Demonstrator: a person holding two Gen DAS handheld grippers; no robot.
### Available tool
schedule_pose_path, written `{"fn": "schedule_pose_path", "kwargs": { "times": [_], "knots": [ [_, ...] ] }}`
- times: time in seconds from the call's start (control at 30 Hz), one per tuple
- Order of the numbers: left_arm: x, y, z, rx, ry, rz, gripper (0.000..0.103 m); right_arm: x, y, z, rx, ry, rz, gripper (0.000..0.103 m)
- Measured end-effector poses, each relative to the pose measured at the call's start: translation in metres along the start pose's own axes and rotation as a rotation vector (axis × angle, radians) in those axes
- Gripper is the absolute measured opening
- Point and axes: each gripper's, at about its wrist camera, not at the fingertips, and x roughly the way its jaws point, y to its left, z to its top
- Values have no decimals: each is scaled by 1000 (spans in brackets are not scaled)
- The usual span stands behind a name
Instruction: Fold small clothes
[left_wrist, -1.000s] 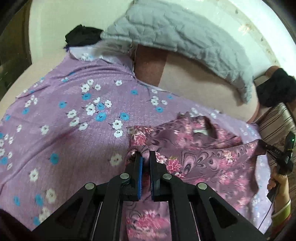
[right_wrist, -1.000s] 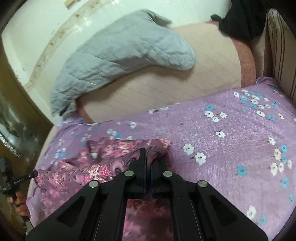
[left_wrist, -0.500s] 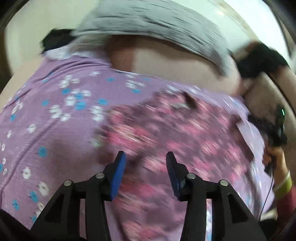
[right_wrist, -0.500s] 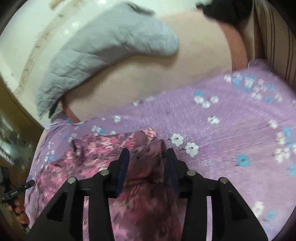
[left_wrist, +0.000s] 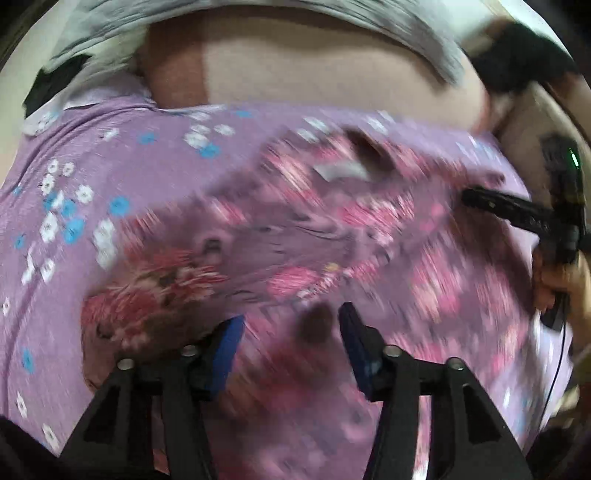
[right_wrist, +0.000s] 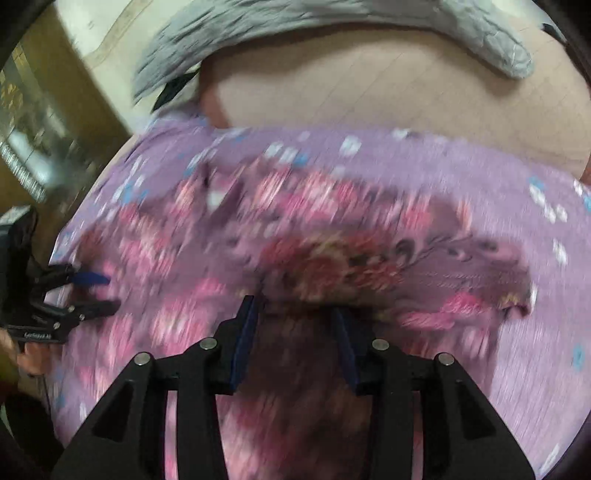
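Observation:
A small purple garment with pink flowers lies spread on the purple flowered bedsheet. It also shows in the right wrist view. My left gripper is open and empty, just above the garment's near part. My right gripper is open and empty over the garment's other near side. Each gripper shows in the other's view: the right one at the garment's right edge, the left one at its left edge. Both views are blurred by motion.
A grey quilted blanket lies over a tan bolster at the far side of the bed. Black cloth sits at the far right and another dark piece at the far left.
Both grippers were shut on the garment's corners a second ago. They have opened and let go, and both have moved over the garment, which now lies flatter.

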Motion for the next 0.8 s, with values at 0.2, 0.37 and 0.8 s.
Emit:
{"fn": "schedule_pose_path", "kwargs": {
  "times": [0.2,0.37,0.8],
  "knots": [
    [-22,60,47,-236,-136,140,51,-25,-43,34,251,-208,-64,45],
    [-49,79,40,-303,-180,167,51,-50,-50,24,292,-268,-94,46],
    [-113,-10,-125,-450,-164,-31,68,-113,18,-83,289,-184,38,55]
  ]
}}
